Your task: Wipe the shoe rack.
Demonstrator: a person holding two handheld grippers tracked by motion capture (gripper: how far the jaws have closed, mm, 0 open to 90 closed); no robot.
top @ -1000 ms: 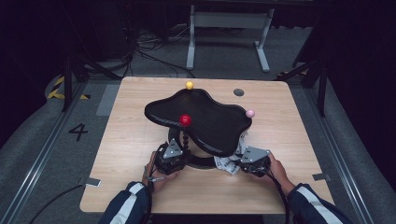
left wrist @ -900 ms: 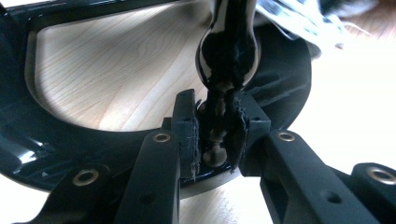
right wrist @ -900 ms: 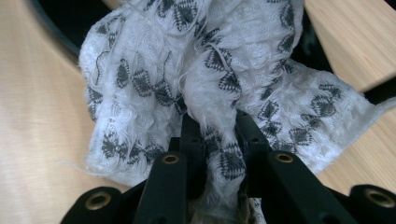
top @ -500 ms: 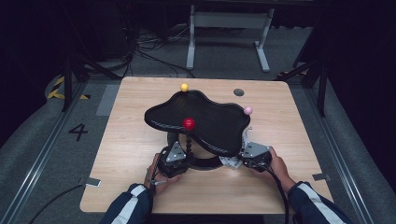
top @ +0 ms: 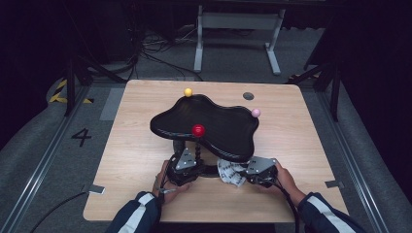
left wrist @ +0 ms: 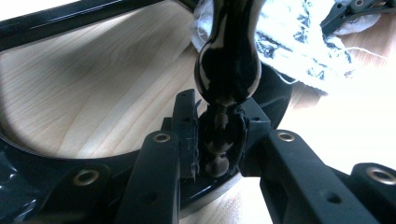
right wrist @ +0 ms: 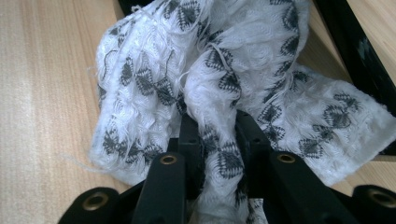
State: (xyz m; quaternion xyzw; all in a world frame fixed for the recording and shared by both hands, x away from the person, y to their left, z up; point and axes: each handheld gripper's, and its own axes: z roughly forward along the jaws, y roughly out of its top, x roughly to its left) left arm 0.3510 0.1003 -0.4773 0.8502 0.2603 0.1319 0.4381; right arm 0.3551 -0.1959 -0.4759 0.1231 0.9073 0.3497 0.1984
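Observation:
A glossy black wavy tray [top: 218, 121] stands on a beaded black post above a ring base [top: 210, 171] on the wooden table. A red ball [top: 198, 130], a yellow ball [top: 188, 91] and a pink ball [top: 255, 112] sit at its rim. My left gripper [top: 193, 159] is shut on the post [left wrist: 227, 70] low down, its pads [left wrist: 187, 135] pressed to either side of a bead. My right gripper [top: 244, 173] is shut on a white cloth with a black pattern [right wrist: 224, 70], bunched beside the base. The cloth [left wrist: 299, 42] lies just past the post.
The table's near edge [top: 214, 217] runs close under both hands. A small dark round hole [top: 248, 95] sits at the back right of the tabletop. Beyond the table are cables and a white metal frame [top: 238, 22] on the floor.
The tray has turned slightly on its post: the yellow ball shifted left, the red ball right and nearer. The right gripper with the cloth shifted a little by the base. The left gripper kept its grip.

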